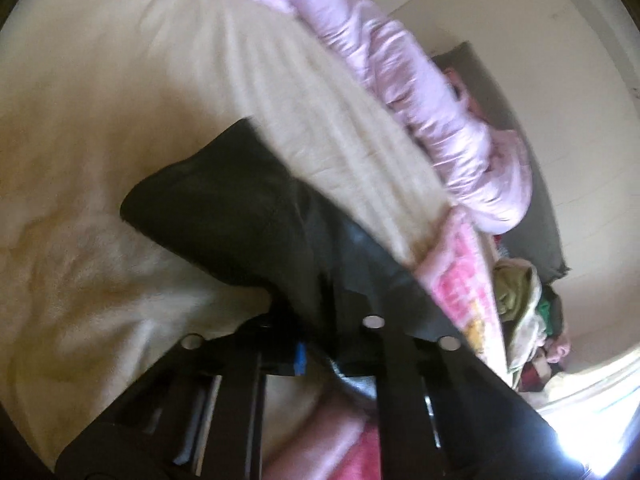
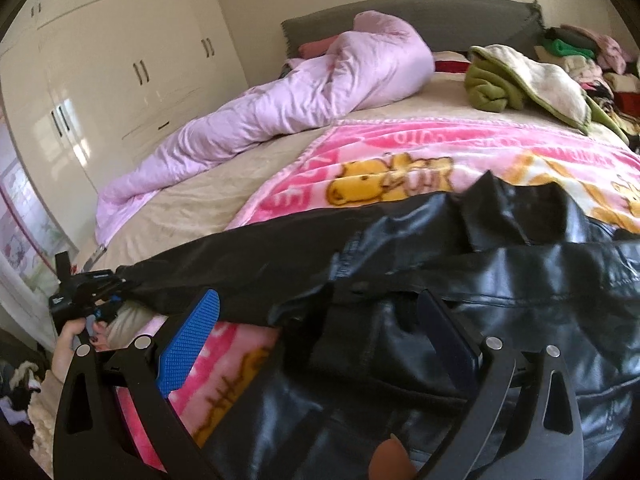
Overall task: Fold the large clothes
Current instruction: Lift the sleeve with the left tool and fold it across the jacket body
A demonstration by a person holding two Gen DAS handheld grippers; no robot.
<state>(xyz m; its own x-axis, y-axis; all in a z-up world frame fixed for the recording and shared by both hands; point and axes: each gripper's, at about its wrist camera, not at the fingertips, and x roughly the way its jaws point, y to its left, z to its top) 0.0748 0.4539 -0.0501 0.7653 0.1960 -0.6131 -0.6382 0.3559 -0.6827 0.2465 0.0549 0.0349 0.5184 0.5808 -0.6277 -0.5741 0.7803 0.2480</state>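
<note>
A black leather jacket lies across the bed on a pink cartoon blanket. One sleeve stretches out to the left. My left gripper, held by a hand, is shut on the end of that sleeve. In the left wrist view the sleeve runs up from between that gripper's closed fingers over the cream sheet. My right gripper stands open over the jacket's body. Its blue pad is at the left and its dark pad at the right, and neither presses the leather.
A crumpled pink quilt lies along the bed's left side up to the grey headboard. A green and cream blanket and a pile of clothes sit at the back right. White wardrobes stand to the left.
</note>
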